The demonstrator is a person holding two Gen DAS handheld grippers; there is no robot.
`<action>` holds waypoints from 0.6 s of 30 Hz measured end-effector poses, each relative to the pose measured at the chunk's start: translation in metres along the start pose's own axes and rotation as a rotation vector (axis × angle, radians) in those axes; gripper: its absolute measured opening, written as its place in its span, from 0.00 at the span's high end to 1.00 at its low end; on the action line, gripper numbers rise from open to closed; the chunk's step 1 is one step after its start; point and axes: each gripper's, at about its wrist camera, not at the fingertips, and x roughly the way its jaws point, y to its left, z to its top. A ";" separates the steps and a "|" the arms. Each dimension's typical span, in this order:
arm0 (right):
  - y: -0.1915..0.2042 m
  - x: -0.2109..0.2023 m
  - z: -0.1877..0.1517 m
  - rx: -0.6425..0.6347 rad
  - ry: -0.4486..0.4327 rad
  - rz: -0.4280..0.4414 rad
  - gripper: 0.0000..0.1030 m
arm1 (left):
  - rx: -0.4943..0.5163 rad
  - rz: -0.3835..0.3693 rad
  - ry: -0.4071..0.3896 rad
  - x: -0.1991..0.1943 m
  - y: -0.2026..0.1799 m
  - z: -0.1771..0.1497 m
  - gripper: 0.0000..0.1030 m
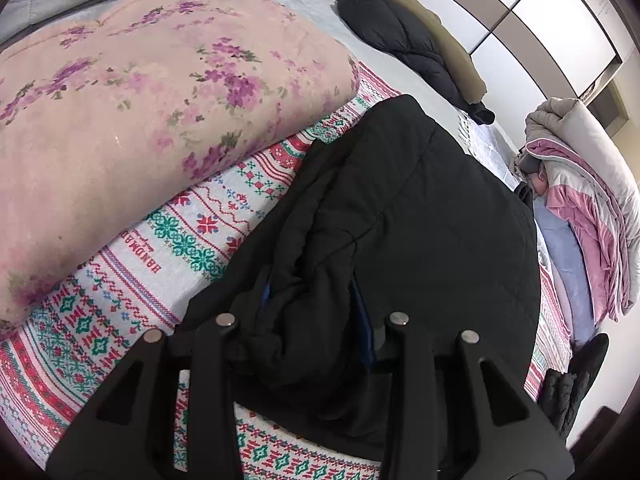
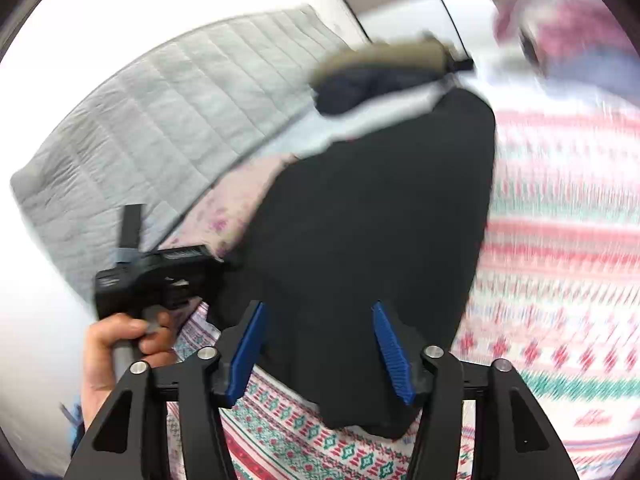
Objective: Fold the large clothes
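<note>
right gripper (image 2: 320, 354) spread, pads clear of black padded jacket (image 2: 360, 220). left gripper (image 1: 312, 320) pinching bunched jacket fabric. soft, bulky, probably slippery; grab hem corners.

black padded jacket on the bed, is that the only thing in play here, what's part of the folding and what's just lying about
In play:
- black padded jacket, lying on the patterned red, green and white bedspread
- left gripper, bunched jacket fabric between its fingers
- right gripper, open over the jacket's edge

Lying about:
- pink floral blanket
- dark navy puffer coat with tan trim
- pile of pink and grey bedding
- grey quilted cover
</note>
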 end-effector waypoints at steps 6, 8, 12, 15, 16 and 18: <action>0.017 0.021 -0.002 -0.068 0.035 -0.110 0.56 | -0.031 -0.017 0.003 -0.002 0.004 0.001 0.55; 0.014 0.031 -0.007 -0.076 0.065 -0.138 0.56 | -0.048 -0.036 0.005 -0.005 0.006 0.002 0.53; 0.012 0.051 -0.025 -0.127 0.095 -0.210 0.56 | -0.055 -0.038 -0.025 -0.021 0.002 0.002 0.52; 0.014 0.053 -0.024 -0.131 0.099 -0.218 0.56 | -0.034 -0.016 -0.140 -0.047 -0.007 0.001 0.52; 0.012 0.054 -0.024 -0.129 0.098 -0.213 0.56 | -0.011 -0.006 -0.199 -0.058 -0.012 0.001 0.52; 0.009 0.054 -0.025 -0.124 0.098 -0.201 0.56 | 0.048 -0.029 -0.281 -0.075 -0.024 -0.001 0.52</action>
